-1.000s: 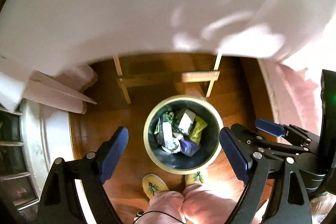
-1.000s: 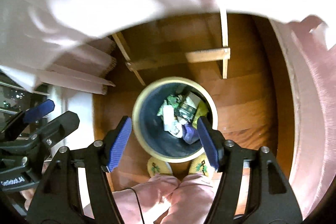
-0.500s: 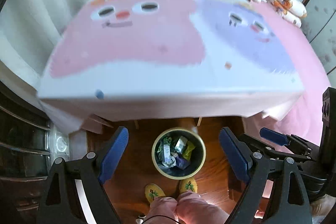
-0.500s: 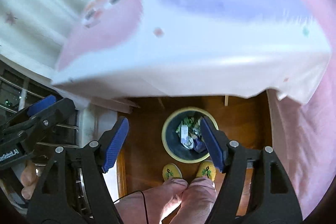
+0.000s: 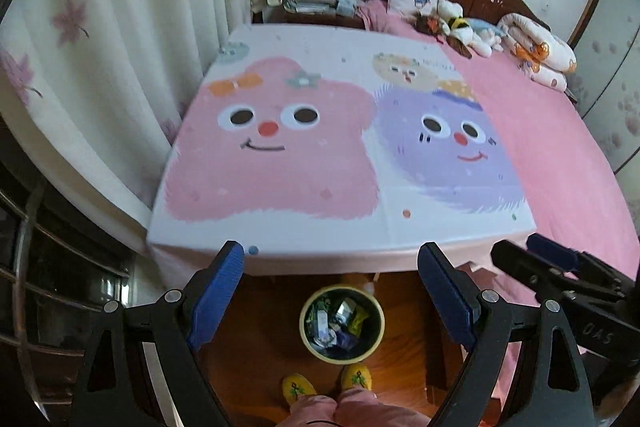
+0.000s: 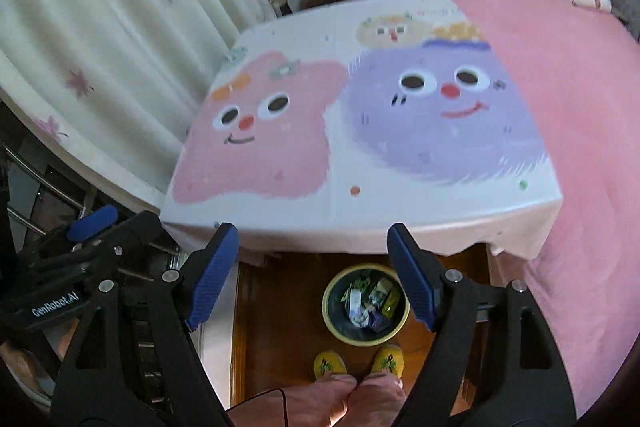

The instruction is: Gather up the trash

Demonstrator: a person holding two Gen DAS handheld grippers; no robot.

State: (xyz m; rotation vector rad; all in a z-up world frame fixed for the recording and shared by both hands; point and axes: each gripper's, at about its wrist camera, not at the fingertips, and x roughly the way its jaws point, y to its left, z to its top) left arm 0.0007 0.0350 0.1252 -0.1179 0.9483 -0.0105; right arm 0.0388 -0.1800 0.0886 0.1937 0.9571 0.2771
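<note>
A round bin [image 5: 342, 354] with a yellow rim stands on the wooden floor far below, holding several crumpled wrappers [image 5: 337, 319]. It shows in the right wrist view too, the bin [image 6: 366, 338] just in front of a person's yellow slippers [image 6: 329, 365]. My left gripper [image 5: 331, 293] hangs high above it, open, with nothing between its blue pads. My right gripper [image 6: 312, 269] is likewise open and empty, held beside the left one. The right gripper's fingers [image 5: 554, 257] show at the right edge of the left wrist view.
A table under a cloth [image 5: 320, 147] printed with pink and purple cartoon faces fills the middle. A pink bed [image 5: 560, 131] with pillows and plush toys lies to the right. White curtains [image 5: 100, 27] hang on the left; a dark railing [image 5: 48, 287] stands at the lower left.
Both grippers have risen from close above the bin, under the table edge, to high above the table. The tabletop and room came into view and the bin shrank. Both stayed open.
</note>
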